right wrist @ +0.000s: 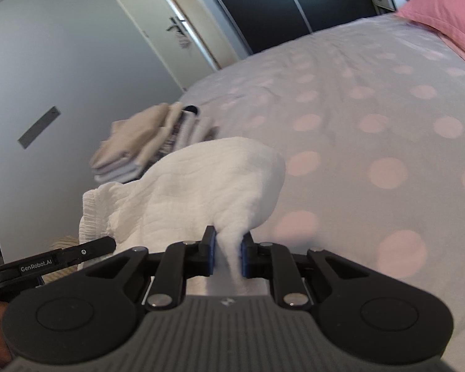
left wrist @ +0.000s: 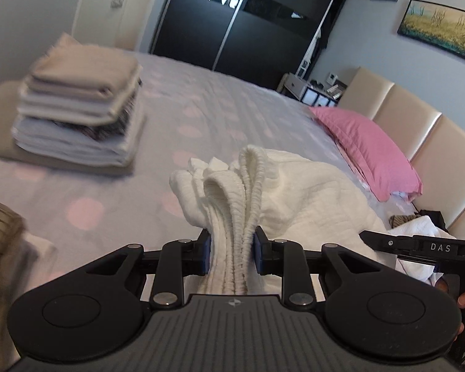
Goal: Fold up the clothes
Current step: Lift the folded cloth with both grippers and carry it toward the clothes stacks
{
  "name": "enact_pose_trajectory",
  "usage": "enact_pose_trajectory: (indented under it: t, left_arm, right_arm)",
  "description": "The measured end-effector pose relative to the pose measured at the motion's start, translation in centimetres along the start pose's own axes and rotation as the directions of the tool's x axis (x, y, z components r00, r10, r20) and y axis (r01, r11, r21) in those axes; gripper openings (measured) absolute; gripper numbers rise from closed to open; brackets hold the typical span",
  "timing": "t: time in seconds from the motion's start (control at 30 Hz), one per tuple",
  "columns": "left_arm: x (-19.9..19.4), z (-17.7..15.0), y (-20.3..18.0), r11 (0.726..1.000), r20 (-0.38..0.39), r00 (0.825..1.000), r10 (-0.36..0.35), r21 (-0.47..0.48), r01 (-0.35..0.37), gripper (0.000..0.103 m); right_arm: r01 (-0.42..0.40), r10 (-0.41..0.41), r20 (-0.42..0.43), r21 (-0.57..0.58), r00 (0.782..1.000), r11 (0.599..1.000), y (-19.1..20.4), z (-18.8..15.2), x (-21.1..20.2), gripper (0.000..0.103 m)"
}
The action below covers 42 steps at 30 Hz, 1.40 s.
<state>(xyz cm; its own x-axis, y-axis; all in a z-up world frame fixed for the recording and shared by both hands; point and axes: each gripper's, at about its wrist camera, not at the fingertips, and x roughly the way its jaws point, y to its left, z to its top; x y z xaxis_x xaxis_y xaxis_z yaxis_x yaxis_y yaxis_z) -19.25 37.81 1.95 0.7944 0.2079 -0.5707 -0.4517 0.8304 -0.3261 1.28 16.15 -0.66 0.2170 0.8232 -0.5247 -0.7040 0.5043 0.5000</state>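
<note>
Left hand-held gripper (left wrist: 232,252): black two-finger unit with blue pads, clenched on the gathered elastic waistband of a white textured cotton garment (left wrist: 294,192). Several ribbed folds of the waistband stand bunched upright between the pads and rise above them. The rest of the garment spreads away to the right of this gripper, over the bed.

Right hand-held gripper (right wrist: 228,255): same black build, blue pads clenched on a pinch of the same white garment at a plain, unribbed part. From the right wrist view the cloth billows up and leftward from the pads, and its ribbed waistband shows at the far left, near the tip of the left unit.

Each gripper's tip enters the other's view at the frame edge; a fingertip of the person shows at the right edge of the left wrist view.

Bed (right wrist: 372,99): covered by a pale lilac sheet with pink dots, lying beneath the held garment.

Stack of folded beige, white and dark-patterned laundry (left wrist: 80,102): sits on the bed, well apart from the garment, to the left.

Pink pillow (left wrist: 369,145): lies at the cream padded headboard (left wrist: 418,130), to the right of the garment.
</note>
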Motion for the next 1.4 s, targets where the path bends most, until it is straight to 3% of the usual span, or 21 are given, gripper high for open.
enact_pose_trajectory:
  t: [0.23, 0.43, 0.63, 0.87, 1.13, 1.33, 1.4]
  left_arm:
    - [-9.8, 4.0, 6.1, 0.993, 0.086, 0.99, 0.112, 0.037, -0.115, 0.023]
    - [-17.3, 6.5, 11.9, 0.972, 0.138, 0.963, 0.231, 0.02, -0.236, 0.024]
    - [-20.8, 7.4, 18.2, 0.95, 0.113, 0.943, 0.312, -0.034, -0.31, 0.024]
    - [-19.1, 7.2, 25.1, 0.935, 0.037, 0.935, 0.353, -0.037, -0.351, 0.024]
    - [-11.9, 6.7, 32.1, 0.938, -0.091, 0.937, 0.338, -0.053, -0.344, 0.024]
    - [-10.0, 5.3, 34.1, 0.931, -0.137, 0.927, 0.349, -0.065, -0.36, 0.028]
    - [-9.8, 4.9, 34.5, 0.928, -0.145, 0.924, 0.354, -0.069, -0.366, 0.031]
  right_arm:
    - [-0.144, 0.144, -0.005, -0.066, 0.99, 0.987, 11.3, 0.5, 1.7, 0.018]
    - [-0.263, 0.261, -0.04, -0.114, 0.965, 0.958, 20.9, -0.4, 4.7, 0.018]
    - [-0.333, 0.323, -0.088, -0.144, 0.942, 0.932, 28.7, -2.8, 8.3, 0.018]
    - [-0.345, 0.321, -0.153, -0.175, 0.935, 0.922, 33.2, -6.0, 13.6, 0.018]
    - [-0.282, 0.245, -0.208, -0.174, 0.947, 0.943, 32.5, -8.0, 20.8, 0.018]
    - [-0.281, 0.236, -0.282, -0.133, 0.93, 0.95, 31.1, -8.5, 24.5, 0.018]
    - [-0.286, 0.239, -0.303, -0.121, 0.922, 0.951, 30.7, -8.6, 25.4, 0.024]
